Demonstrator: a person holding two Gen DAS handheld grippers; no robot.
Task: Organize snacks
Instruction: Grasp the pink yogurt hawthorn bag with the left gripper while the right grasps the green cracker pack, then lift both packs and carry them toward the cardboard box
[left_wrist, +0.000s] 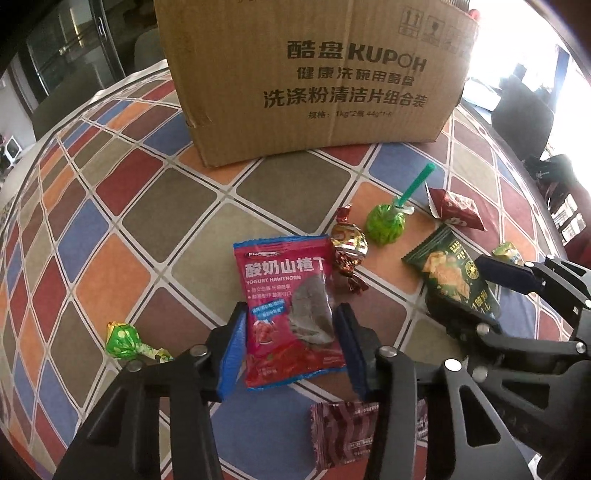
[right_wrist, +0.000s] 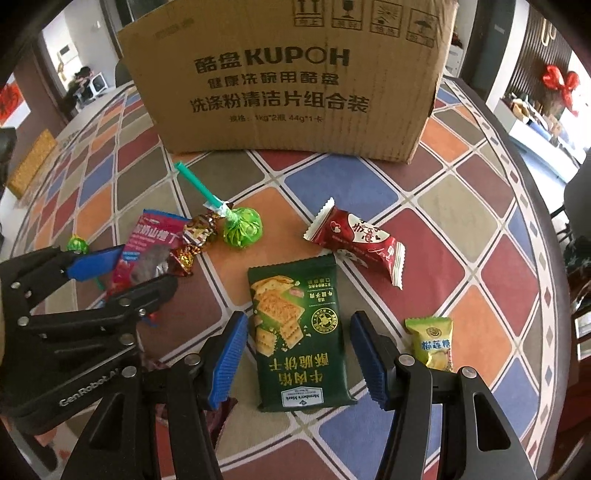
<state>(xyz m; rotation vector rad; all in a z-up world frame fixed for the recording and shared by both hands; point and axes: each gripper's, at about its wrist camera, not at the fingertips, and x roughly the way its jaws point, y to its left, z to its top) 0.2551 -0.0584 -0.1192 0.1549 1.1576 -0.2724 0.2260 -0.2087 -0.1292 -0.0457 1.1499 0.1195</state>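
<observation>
The red yogurt hawthorn pouch (left_wrist: 291, 314) is lying flat on the patchwork tablecloth (left_wrist: 110, 221), in front of the cardboard box (left_wrist: 314, 74), and the left gripper (left_wrist: 291, 343) is straddling its lower half; the blue pads (left_wrist: 232, 350) are pressing the pouch edges on both sides, so it reads as gripping the pouch. No earlier view to compare.

The green cracker packet (right_wrist: 295, 332) is sitting just to the right of it, between the fingers of the right gripper (right_wrist: 295, 354), which is standing open with visible gaps on each side, pads not touching the film.

Around these: a gold-and-brown twist candy (left_wrist: 347, 251) is touching the pouch's top right corner, a green lollipop (left_wrist: 384, 221) is lying just beyond it, a dark red heart-print bar (right_wrist: 358, 240) is lying beyond the crackers, a small yellow-green durian candy (right_wrist: 432, 343) is sitting just beside the right finger, and a small green candy (left_wrist: 122, 339) is lying near the left finger.

Risks, as a guess:
- slick pouch buckling or slipping since the grip is on thin edges only
- lifting is likely dragging the twist candy along
- the two grippers are working close together, so they could be colliding
- right jaws closing could be pinching the durian candy or crumpling the crackers
- box wall looks tall, so a low carry could be knocking it
</observation>
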